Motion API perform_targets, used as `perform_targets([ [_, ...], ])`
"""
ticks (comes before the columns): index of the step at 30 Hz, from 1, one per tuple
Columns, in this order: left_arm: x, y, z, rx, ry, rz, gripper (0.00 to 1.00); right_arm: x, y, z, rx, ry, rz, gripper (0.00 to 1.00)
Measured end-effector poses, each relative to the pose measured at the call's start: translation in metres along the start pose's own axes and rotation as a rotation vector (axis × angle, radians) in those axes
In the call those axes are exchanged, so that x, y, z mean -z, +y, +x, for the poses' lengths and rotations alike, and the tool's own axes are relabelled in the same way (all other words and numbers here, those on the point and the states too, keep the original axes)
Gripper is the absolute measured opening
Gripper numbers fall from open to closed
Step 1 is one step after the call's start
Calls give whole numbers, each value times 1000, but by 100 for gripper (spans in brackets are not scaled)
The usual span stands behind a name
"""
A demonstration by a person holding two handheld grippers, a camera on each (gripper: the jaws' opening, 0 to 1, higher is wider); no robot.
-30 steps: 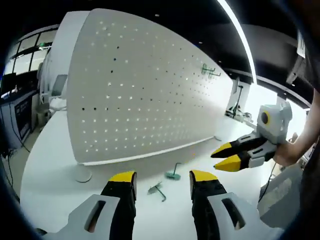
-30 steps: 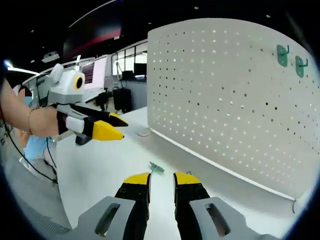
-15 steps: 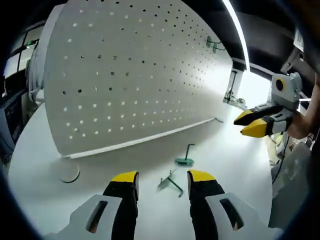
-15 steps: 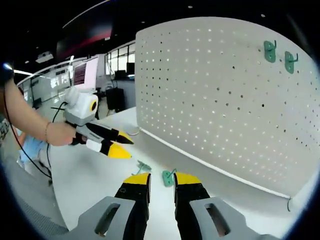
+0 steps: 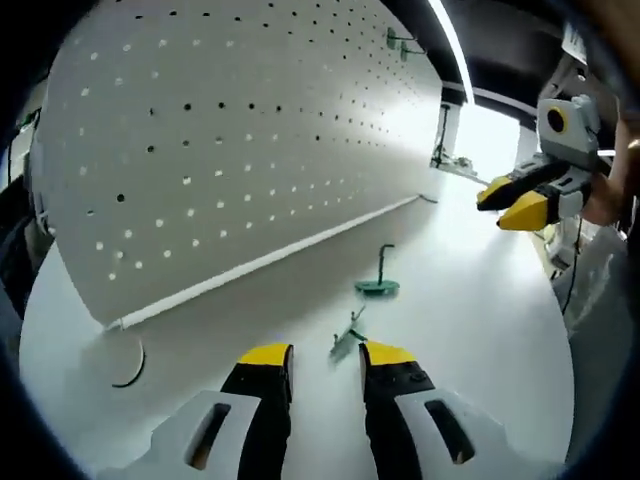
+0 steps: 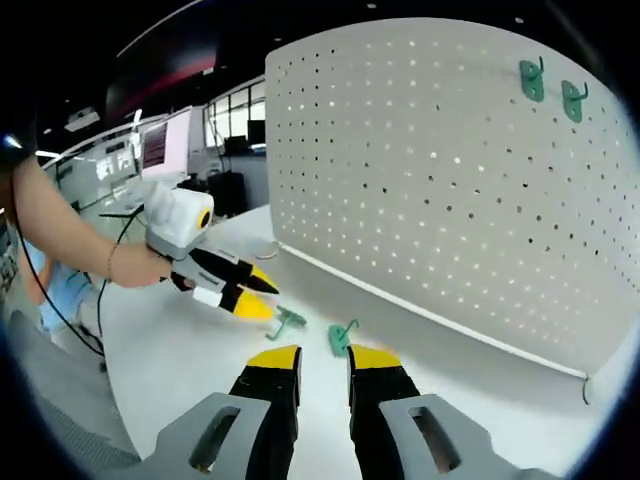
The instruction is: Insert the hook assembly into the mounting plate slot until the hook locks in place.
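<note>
the step in hand appears to be the reach for a loose hook, before any insertion. the left gripper (image 5: 327, 362) hangs low over the white table (image 5: 470, 330), its jaws apart with a narrow gap and nothing between them; its tips point at the nearer green hook (image 5: 346, 338), which lies flat on the table just beyond them, not yet touched. a second green hook (image 5: 378, 283) stands on its base a little further on, nearer the foot of the pegboard (image 5: 220, 130). in the right gripper view the same two hooks lie side by side on the table, the nearer green hook (image 6: 286, 319) just beside the left gripper's yellow tips and the second green hook (image 6: 342, 337) just ahead of the right gripper (image 6: 325, 362), whose jaws are also apart and empty. two mounted hooks (image 6: 550, 84) already hang high on the pegboard. the next move seems to call for closing on one loose hook, lifting it, then turning its prongs toward a row of holes in the board.
</note>
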State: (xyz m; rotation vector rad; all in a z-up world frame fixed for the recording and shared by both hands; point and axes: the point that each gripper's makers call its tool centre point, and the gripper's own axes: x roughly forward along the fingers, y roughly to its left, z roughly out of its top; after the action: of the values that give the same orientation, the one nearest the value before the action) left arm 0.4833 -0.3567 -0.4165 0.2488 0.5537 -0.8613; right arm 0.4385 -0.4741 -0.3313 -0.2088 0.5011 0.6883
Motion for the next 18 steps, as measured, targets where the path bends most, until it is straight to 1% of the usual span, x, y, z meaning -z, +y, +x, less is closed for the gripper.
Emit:
perform_targets([
  [1, -3, -4, 2, 11, -14, 29, 26, 1, 0, 0, -1, 2, 0, 17],
  [3, -2, -10, 4, 33, -13, 38, 21, 3, 1, 1, -4, 7, 1, 17],
  [4, -2, -10, 5, 35, -7, 54, 19, 6, 2, 2, -7, 14, 1, 17],
  [5, -4, -10, 6, 33, -14, 83, 17, 8, 3, 2, -9, 18, 1, 17],
  [6, -5, -10, 7, 31, -18, 85, 15, 12, 4, 1, -13, 24, 8, 17],
  [9, -9, -7, 10, 28, -26, 76, 14, 20, 9, -1, -26, 46, 16, 18],
  [11, -9, -6, 13, 32, -25, 80, 13, 26, 15, -5, -43, 57, 7, 17],
  [13, -8, -6, 15, 39, -22, 88, 11, 34, 22, -10, -60, 78, -1, 18],
  [15, -6, -5, 15, 41, -10, 99, 11, 43, 28, -15, -80, 103, 9, 19],
  [18, -6, -4, 16, 49, -10, 110, 10, 54, 37, -21, -104, 132, 11, 20],
])
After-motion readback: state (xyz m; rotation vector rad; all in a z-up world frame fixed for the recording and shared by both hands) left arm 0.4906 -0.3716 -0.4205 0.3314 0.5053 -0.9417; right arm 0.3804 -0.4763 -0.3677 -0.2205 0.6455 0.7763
